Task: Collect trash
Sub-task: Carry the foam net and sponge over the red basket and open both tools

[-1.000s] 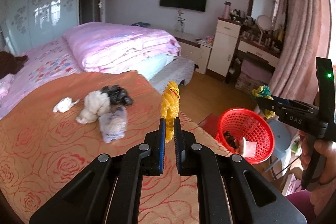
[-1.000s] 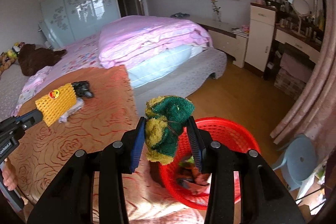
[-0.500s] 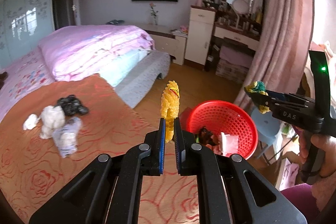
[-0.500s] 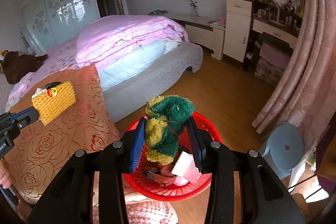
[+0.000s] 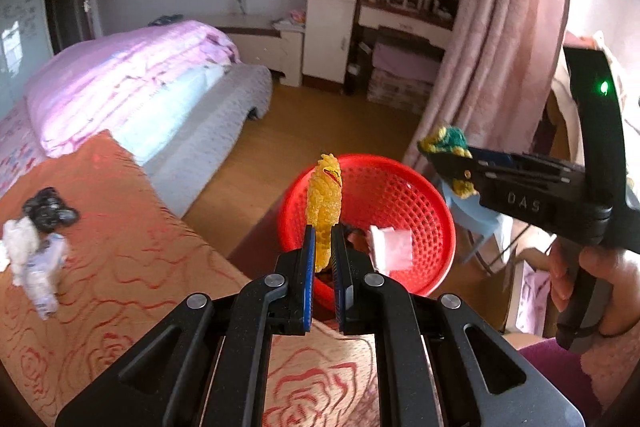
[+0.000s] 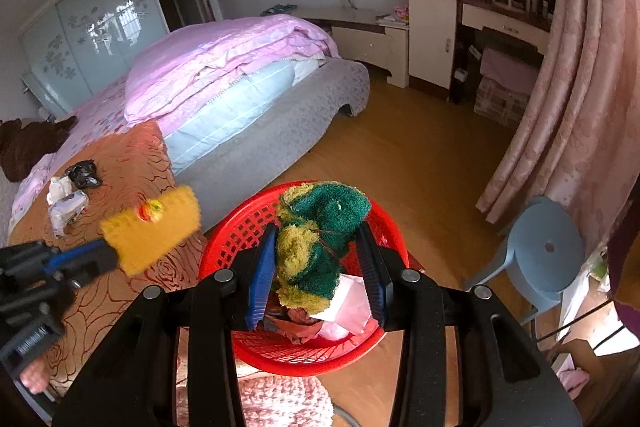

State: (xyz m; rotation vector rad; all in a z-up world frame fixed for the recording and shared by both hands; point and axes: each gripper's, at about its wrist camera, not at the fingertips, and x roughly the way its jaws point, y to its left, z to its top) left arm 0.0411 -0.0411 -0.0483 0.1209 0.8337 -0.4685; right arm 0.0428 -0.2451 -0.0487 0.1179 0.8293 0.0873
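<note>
A flat yellow mesh sponge (image 5: 325, 201) is pinched edge-on between the nearly closed jaws of the left gripper (image 5: 323, 247), above the near rim of the round red plastic basket (image 5: 420, 203). A crumpled green-and-yellow scouring pad (image 6: 318, 245) is clamped in the right gripper (image 6: 318, 267) over the same basket, where pink-white paper (image 6: 348, 307) lies. White and black scraps (image 5: 38, 227) are left at the far left edge of the orange rose-patterned bedspread (image 5: 120, 267).
</note>
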